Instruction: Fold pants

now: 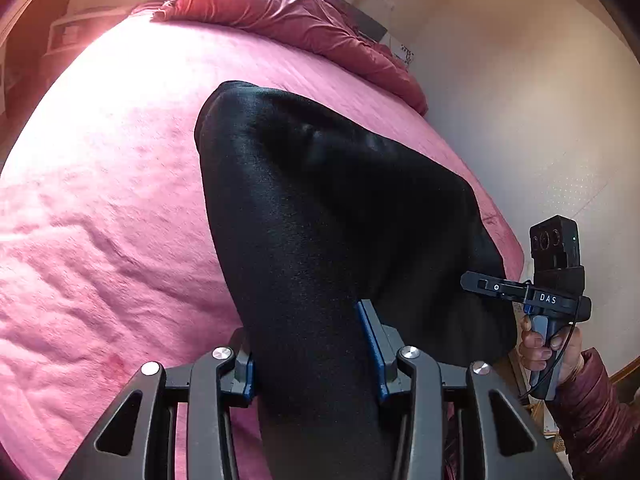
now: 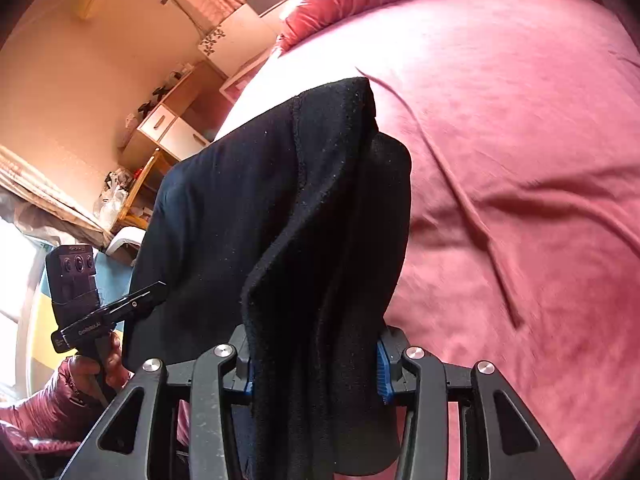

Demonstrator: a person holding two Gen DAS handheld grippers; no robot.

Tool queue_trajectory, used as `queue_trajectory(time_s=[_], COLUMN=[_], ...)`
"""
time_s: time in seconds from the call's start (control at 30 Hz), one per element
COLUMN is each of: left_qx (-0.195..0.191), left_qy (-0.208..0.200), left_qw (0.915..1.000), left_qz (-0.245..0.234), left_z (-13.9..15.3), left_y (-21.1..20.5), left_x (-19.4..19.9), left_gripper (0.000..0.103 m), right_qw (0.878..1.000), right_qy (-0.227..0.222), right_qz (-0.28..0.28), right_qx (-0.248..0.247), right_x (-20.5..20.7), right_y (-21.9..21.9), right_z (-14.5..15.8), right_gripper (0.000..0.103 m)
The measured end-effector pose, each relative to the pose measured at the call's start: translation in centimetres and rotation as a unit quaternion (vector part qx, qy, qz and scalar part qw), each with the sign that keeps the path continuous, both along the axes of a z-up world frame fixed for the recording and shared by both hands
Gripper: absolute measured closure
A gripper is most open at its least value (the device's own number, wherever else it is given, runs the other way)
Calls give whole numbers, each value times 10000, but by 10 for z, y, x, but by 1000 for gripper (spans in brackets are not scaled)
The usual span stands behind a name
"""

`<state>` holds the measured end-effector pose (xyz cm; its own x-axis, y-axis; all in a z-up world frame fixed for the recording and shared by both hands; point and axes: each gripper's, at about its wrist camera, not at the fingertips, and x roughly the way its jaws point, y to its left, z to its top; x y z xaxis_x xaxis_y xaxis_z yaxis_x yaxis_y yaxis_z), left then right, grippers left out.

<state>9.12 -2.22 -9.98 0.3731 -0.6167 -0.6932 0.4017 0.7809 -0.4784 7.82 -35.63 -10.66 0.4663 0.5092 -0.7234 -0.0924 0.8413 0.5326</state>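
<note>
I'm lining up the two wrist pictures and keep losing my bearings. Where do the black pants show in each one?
Left wrist view: the black pants fill the centre, running from the lower middle up toward the pillow, clamped in the left gripper.
Right wrist view: the black pants sit centre-left, bunched between the fingers of the right gripper.
Shared landmark: the pink bedspread under the pants.

Left wrist camera looks down along its fingers, close over the black pants [image 1: 320, 220], across the pink bed [image 1: 100, 200] toward the pillows. Right wrist camera, just as close, angles down likewise. Both share pants, bed, and each sees the other's gripper.
</note>
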Motion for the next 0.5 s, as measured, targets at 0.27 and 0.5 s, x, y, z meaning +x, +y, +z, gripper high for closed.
queue_trajectory(time_s=[0.27, 0.5], left_qx=[199, 431], left_qy=[-145, -166], left_qw=[9982, 9952], left_qz=[542, 862], left_z=[14, 11], left_y=[34, 47], left_x=[50, 97], left_gripper=[60, 60], right_qw=[9996, 9991], right_qy=[-117, 11], right_qz=[253, 414], right_qx=[32, 16], right_x=[81, 137], right_y=[52, 86], right_z=[5, 0], right_gripper=[60, 60])
